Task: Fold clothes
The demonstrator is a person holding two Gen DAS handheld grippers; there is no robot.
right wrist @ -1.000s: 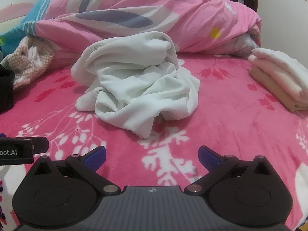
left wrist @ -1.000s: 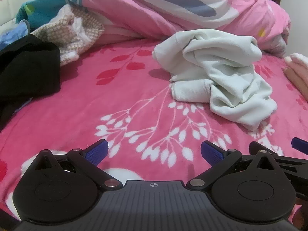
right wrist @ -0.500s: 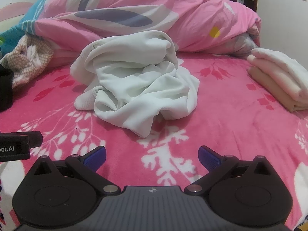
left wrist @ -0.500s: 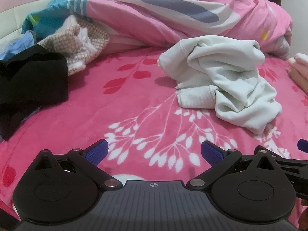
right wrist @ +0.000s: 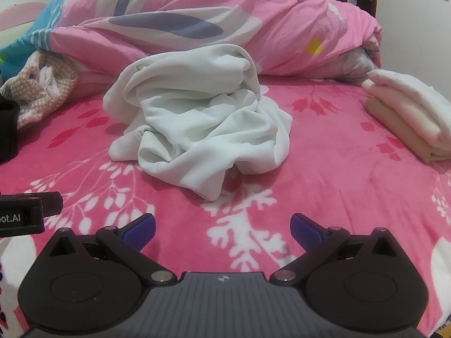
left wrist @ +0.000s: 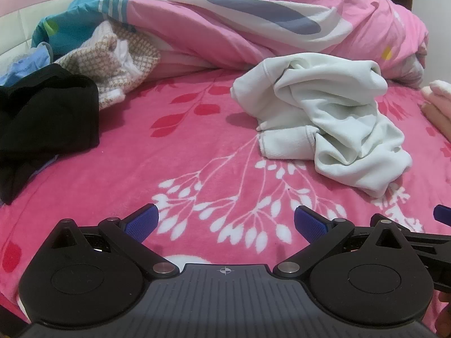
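A crumpled pale white-green garment [left wrist: 324,118] [right wrist: 203,124] lies in a heap on the pink floral bedspread [left wrist: 197,152] [right wrist: 338,174]. My left gripper [left wrist: 225,221] is open over the bedspread, short of the garment and to its left, with nothing between its blue-padded fingers. In the right wrist view the garment sits straight ahead of my right gripper [right wrist: 222,225], which is open and empty too. The right gripper's tip [left wrist: 442,214] shows at the right edge of the left wrist view. Part of the left gripper's body [right wrist: 25,211] shows at the left edge of the right wrist view.
A bunched pink duvet [left wrist: 253,22] [right wrist: 225,19] fills the back. A black garment [left wrist: 42,118] and a checked beige cloth [left wrist: 118,64] [right wrist: 39,93] lie at the left. Folded cream clothes [right wrist: 411,112] [left wrist: 439,101] are stacked at the right.
The left gripper has drawn back and turned slightly, so the white garment and the black one have shifted right and down in its view. The right view has barely changed.
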